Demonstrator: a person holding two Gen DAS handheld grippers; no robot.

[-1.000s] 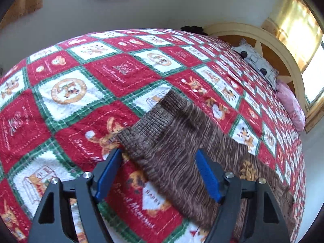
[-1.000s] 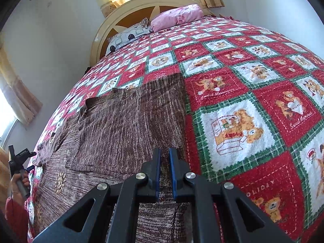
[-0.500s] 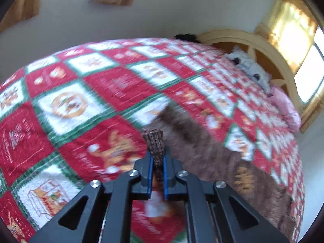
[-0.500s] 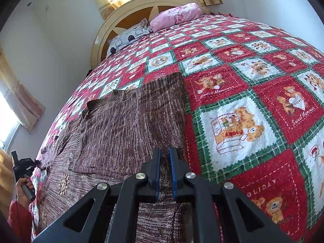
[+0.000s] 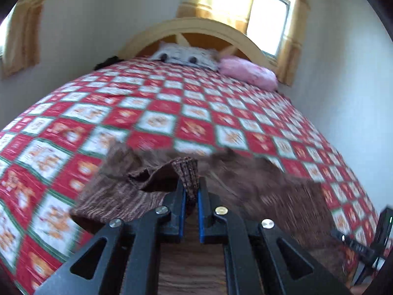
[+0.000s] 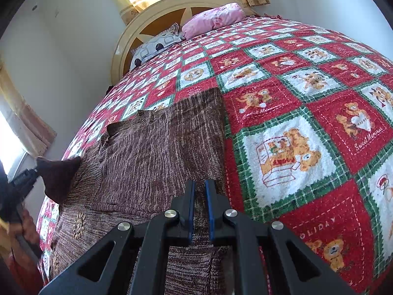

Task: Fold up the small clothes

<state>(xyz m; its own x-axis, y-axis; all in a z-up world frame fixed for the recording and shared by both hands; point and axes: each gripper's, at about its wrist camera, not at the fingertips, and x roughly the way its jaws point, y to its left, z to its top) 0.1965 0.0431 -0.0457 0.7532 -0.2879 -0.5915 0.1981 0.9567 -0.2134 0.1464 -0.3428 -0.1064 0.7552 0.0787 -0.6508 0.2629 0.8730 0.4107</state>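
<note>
Red patchwork bed (image 6: 294, 147); soft, limp brown sweater (image 6: 159, 152). Left hand-held gripper (image 5: 190, 191) pinches lifted cuff; right hand-held gripper (image 6: 199, 196) clamps near hem.

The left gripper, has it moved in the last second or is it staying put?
Yes. The left gripper, shut on the brown sweater cuff, has lifted and swung toward the headboard, which sat at the right edge of its view and is now centred.

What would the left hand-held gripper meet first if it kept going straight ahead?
The left hand-held gripper is shut on the brown knit sweater's cuff. Ahead likely comes bunched sweater, then the checked quilt; depth is unclear.
</note>
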